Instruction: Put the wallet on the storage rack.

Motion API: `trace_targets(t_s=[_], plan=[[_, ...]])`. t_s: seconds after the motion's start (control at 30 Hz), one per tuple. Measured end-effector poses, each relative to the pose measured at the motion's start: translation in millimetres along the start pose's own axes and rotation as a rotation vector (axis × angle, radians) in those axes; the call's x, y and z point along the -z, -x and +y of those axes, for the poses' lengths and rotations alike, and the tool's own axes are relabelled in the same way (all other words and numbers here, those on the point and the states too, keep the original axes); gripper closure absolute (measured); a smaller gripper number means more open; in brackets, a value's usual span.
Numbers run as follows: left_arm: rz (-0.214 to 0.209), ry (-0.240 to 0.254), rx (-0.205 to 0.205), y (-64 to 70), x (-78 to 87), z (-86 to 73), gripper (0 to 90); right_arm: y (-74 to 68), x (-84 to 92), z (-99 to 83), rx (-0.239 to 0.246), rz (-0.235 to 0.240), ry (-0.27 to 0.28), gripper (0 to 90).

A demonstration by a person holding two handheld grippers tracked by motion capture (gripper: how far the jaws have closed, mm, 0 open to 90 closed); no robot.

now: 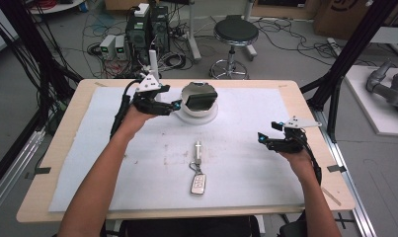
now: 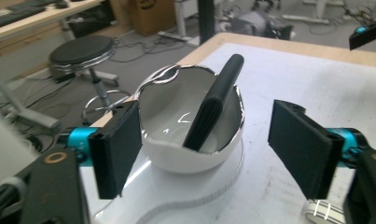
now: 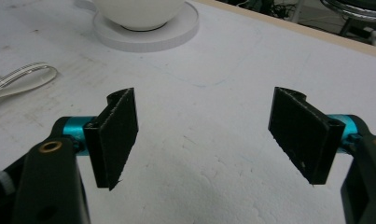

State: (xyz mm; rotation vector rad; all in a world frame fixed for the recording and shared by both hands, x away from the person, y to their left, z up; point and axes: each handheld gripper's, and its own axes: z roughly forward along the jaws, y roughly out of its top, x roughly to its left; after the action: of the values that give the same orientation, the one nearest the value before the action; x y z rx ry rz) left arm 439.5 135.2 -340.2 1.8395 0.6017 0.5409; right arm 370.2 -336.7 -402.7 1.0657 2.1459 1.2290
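Nearest to me on the white foam-covered worktop (image 1: 112, 163) lies a silver car key fob (image 1: 198, 183) on a ring, with a slim metal key (image 1: 198, 149) stretched out beyond it, pointing away from me. I touch neither, and both sit well apart from my hands, probably waiting their turn.

Out to the side my right gripper (image 1: 266, 139) hovers low over bare foam, jaws standing wide with nothing between them. In the right gripper view a loop of striped strap (image 3: 22, 78) lies flat off to one side. I judge this hand is simply parked out of the way.

Farther off, my left gripper (image 1: 173, 105) sits just beside the white glossy bowl with a chrome rim (image 2: 195, 149), which rests on a round white saucer-like base (image 1: 209, 116). Its jaws are spread wide too, holding nothing; in the left gripper view the bowl shows between the pads (image 2: 118, 149), but they do not press on it. Inside the bowl a flat black ribbed rectangular block (image 2: 214, 105) leans tilted against the far wall, its top poking above the rim. It stands this way, I judge, because the curved wall props it up.

Beyond the worktop edge stands a black round stool (image 1: 235, 32) on the floor, among cables.
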Motion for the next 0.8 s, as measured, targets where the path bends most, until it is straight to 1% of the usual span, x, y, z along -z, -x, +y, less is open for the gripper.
trace_targets(t_s=[0.03,0.07,0.1,0.17,0.2,0.23,0.33,0.4,0.47,0.53,0.57,0.63,0.73,0.8], plan=[[0.02,0.019,0.031,0.6,6.2,-3.5,24.3,0.6,0.0,-0.1,-0.005,-0.004,0.0,23.3],[0.032,0.032,0.048,0.9,9.8,-5.8,23.7,0.9,-0.4,-0.3,-0.011,-0.005,-0.001,22.9],[0.05,0.045,0.075,2.0,15.1,-9.9,22.9,0.6,-0.4,-0.4,-0.017,-0.006,-0.005,22.7],[0.074,0.062,0.106,4.5,22.9,-18.4,21.1,0.1,-1.5,-0.5,-0.016,-0.01,-0.011,22.0],[0.084,0.063,0.116,5.4,25.5,-21.8,21.1,-0.4,-2.0,-0.3,-0.023,-0.007,-0.011,22.0],[0.104,0.065,0.141,6.8,29.3,-27.7,21.1,-0.7,-2.5,0.0,-0.023,-0.009,-0.011,22.0],[0.128,0.066,0.193,8.3,37.7,-40.7,21.0,-1.9,-4.3,1.1,-0.031,-0.017,-0.011,21.6],[0.134,0.072,0.21,9.4,43.3,-49.7,21.0,-2.3,-4.5,1.0,-0.033,-0.02,-0.01,21.5],[0.137,0.066,0.221,10.1,48.6,-57.8,21.0,-2.3,-4.5,0.6,-0.032,-0.018,-0.009,21.5],[0.14,0.06,0.232,10.8,52.0,-63.6,21.0,-2.3,-5.1,-0.2,-0.041,-0.018,-0.005,21.5],[0.137,0.059,0.234,11.0,53.0,-65.3,21.1,-3.1,-6.2,-0.7,-0.05,-0.021,-0.008,21.5],[0.154,0.054,0.231,12.5,55.8,-69.1,21.0,-3.8,-7.9,-1.2,-0.044,-0.02,-0.009,21.5],[0.17,0.059,0.246,13.4,59.1,-72.3,21.1,-5.7,-7.6,-1.9,-0.043,-0.021,-0.012,21.5],[0.171,0.061,0.251,13.5,60.8,-73.5,21.1,-5.9,-6.2,-1.8,-0.045,-0.023,-0.006,21.5]])
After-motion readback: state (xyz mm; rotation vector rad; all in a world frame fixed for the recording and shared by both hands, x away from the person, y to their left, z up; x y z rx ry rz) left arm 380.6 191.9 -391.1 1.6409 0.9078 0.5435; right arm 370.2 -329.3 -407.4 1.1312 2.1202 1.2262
